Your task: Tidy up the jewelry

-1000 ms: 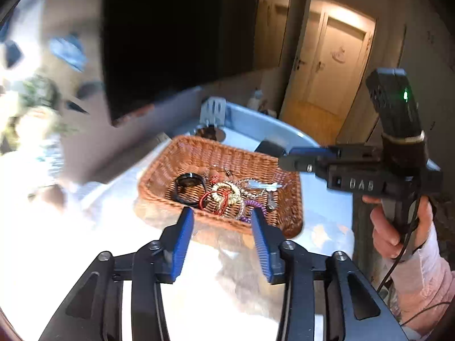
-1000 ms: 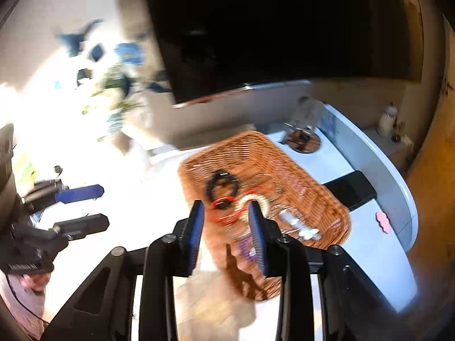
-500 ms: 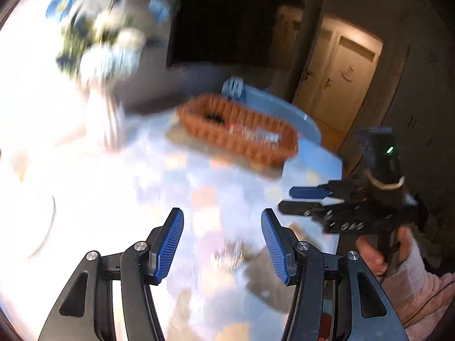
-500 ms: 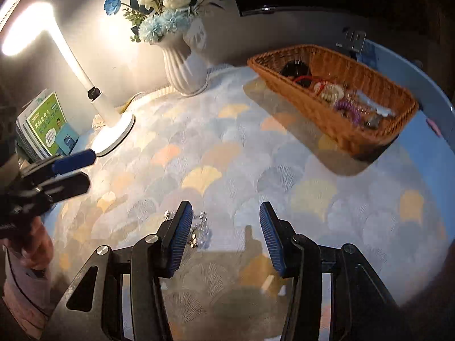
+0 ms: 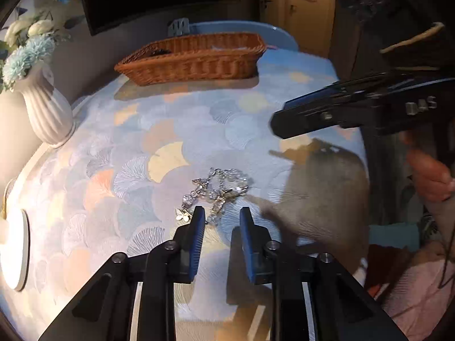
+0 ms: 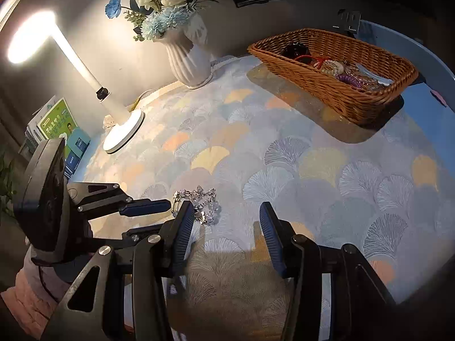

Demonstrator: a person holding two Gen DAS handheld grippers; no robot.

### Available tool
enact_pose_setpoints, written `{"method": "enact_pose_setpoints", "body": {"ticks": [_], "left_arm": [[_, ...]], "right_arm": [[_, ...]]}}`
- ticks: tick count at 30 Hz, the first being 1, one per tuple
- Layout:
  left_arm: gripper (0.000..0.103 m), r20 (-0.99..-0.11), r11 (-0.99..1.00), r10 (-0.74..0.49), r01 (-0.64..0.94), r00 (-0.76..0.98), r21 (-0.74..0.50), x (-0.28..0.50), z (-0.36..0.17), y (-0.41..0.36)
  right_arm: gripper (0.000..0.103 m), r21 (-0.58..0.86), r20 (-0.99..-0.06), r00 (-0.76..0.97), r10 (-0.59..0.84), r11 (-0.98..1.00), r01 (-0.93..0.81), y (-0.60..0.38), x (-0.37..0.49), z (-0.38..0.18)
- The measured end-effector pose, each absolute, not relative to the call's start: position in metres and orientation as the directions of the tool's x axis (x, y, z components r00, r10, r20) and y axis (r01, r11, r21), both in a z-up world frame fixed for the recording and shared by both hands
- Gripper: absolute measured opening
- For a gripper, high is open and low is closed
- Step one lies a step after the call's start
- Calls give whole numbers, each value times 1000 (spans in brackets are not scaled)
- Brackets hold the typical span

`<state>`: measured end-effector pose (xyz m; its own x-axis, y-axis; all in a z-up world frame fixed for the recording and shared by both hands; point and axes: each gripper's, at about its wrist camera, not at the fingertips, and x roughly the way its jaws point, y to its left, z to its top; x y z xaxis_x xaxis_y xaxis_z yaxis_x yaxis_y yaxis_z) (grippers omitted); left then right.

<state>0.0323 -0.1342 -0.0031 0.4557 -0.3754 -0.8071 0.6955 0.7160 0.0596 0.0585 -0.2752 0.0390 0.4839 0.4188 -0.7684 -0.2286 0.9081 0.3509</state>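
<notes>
Silver chain (image 5: 219, 191) (links blurry) between closing left fingers (image 5: 199, 227), ungripped; right fingers (image 6: 182, 227) open.

One basket (image 6: 335, 85), one vase (image 6: 189, 59), one lamp (image 6: 119, 130), one necklace (image 5: 219, 187).

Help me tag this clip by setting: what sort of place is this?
Most likely a room in a home: a white ribbed vase of blue and white flowers, a lit white desk lamp and a woven brown wicker basket of jewelry share a cloth-covered table, with a panelled door behind.
</notes>
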Motion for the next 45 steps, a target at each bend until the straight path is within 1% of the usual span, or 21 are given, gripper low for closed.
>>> {"method": "enact_pose_setpoints", "body": {"ticks": [5,8,9,10,11,12,13,15,18,20,21,22,24,26,29,34,39,42,44,45], "left_arm": [[22,-829,688,-343,719,441,98,42,-12,-147],[21,-832,698,-342,711,437,87,49,-11,-151],[19,-833,703,-346,707,431,73,52,-11,-150],[11,-834,711,-355,701,423,53,55,-11,-149],[9,-833,718,-360,695,420,39,57,-10,-147],[9,-830,728,-369,685,419,23,59,-10,-145],[9,-823,738,-388,675,415,-7,60,-8,-141],[9,-792,750,-463,652,397,-111,63,-1,-129],[9,-680,702,-644,624,351,-342,65,23,-100],[9,-600,659,-721,610,347,-439,64,38,-80],[9,-576,649,-738,601,351,-466,65,43,-72],[9,-565,651,-742,587,360,-481,66,45,-63],[9,-573,671,-730,551,373,-496,70,42,-51],[9,-621,726,-678,491,393,-481,76,29,-38],[9,-658,765,-643,383,393,-519,87,4,-12],[9,-653,769,-638,293,408,-568,89,-10,18],[9,-683,792,-604,213,411,-572,94,-24,33],[9,-667,769,-627,185,403,-612,94,-32,46],[11,-661,767,-628,184,411,-615,93,-30,50],[17,-664,775,-618,183,421,-605,91,-28,51]], "right_arm": [[52,349,-776,475,416,909,-227,-277,60,31],[52,360,-779,461,426,905,-228,-277,62,25],[52,358,-781,459,424,906,-227,-277,62,23],[52,359,-783,456,424,906,-226,-278,62,22],[52,363,-783,453,427,904,-224,-279,62,20],[52,371,-781,452,431,902,-221,-280,62,19],[52,375,-779,453,434,901,-219,-282,62,19],[52,382,-773,458,438,899,-215,-284,61,19],[52,396,-763,464,450,893,-214,-286,62,22],[52,402,-761,462,456,890,-217,-284,63,22],[52,401,-762,459,456,890,-219,-283,63,21],[52,398,-765,455,456,890,-223,-280,64,20],[52,395,-770,443,458,889,-233,-273,64,17],[52,390,-780,428,457,889,-239,-266,66,12],[52,388,-788,410,459,888,-248,-256,68,8],[52,373,-789,400,466,881,-291,-232,70,13],[52,319,-806,387,448,880,-353,-196,72,15],[52,305,-818,370,440,878,-369,-178,79,11],[52,301,-823,360,439,875,-380,-167,86,10],[52,298,-825,355,440,872,-389,-160,90,10]]}}
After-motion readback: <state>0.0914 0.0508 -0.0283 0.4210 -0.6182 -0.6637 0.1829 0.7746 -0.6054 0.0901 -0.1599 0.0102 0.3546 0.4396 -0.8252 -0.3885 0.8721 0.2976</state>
